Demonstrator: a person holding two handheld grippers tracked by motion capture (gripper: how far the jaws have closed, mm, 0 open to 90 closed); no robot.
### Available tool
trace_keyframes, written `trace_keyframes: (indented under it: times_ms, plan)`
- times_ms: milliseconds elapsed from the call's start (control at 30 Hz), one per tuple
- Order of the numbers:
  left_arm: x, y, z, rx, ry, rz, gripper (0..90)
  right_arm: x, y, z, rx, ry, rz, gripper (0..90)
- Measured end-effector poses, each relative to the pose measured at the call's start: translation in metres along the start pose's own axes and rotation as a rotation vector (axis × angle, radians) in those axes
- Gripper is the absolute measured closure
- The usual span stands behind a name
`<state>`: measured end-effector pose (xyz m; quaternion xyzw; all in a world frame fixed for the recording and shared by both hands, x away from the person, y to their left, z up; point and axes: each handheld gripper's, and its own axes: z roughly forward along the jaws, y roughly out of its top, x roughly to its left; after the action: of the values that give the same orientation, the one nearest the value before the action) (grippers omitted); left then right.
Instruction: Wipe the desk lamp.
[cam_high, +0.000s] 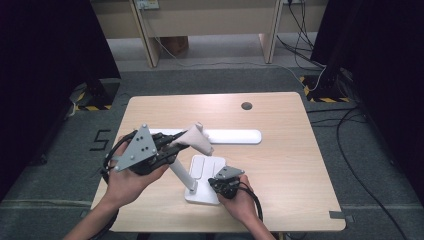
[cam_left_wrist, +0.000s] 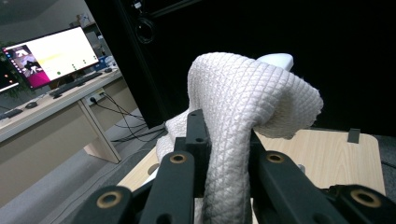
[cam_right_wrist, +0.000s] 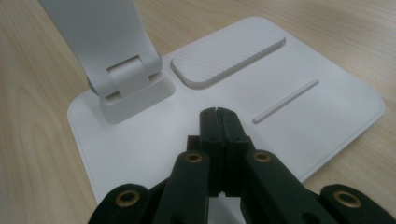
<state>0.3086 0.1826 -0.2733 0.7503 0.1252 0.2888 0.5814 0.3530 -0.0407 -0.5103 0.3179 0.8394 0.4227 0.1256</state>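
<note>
Gripping a white quilted cloth (cam_high: 198, 140), the left gripper (cam_high: 172, 146) hung above the left half of the wooden worktop (cam_high: 280, 165), its grey three-cornered plate (cam_high: 136, 150) turned up toward the high view. In the left gripper view the cloth (cam_left_wrist: 243, 121) ran up between the two black jaws, which pinched it from either side, and then folded over the white lamp head (cam_left_wrist: 276, 59) behind it. From above, the cloth lay draped on the lamp where the slanted arm (cam_high: 181, 172) met the long flat head (cam_high: 235, 136), which stretched level toward the right.

Nearer the person, the right gripper (cam_high: 216, 184) rested on the lamp's white square base (cam_high: 202, 196), with its jaws closed tight together and nothing between them. The right gripper view showed those jaws touching the bare base (cam_right_wrist: 322, 116), just in front of the hinge block (cam_right_wrist: 128, 91), with a ribbed raised pad (cam_right_wrist: 226, 53) and a thin groove (cam_right_wrist: 286, 100) beyond.
</note>
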Motion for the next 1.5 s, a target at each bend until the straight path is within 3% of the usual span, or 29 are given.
trace_keyframes:
  times_ms: [233,367,1133,1500]
  plan:
    - [-0.003,0.003,0.007,0.002,0.001,0.004,80.8,0.000,0.000,0.000,-0.001,0.001,0.000,90.0]
    - [-0.007,0.006,0.012,0.010,0.005,0.027,80.7,0.000,0.000,0.000,-0.001,0.001,-0.002,90.0]
    - [-0.019,0.018,0.038,0.028,-0.019,0.024,80.8,0.000,0.000,0.000,-0.006,0.000,-0.003,90.0]
    - [-0.026,0.026,0.051,0.051,-0.032,0.046,80.8,0.000,-0.001,0.001,-0.008,0.003,0.001,90.0]
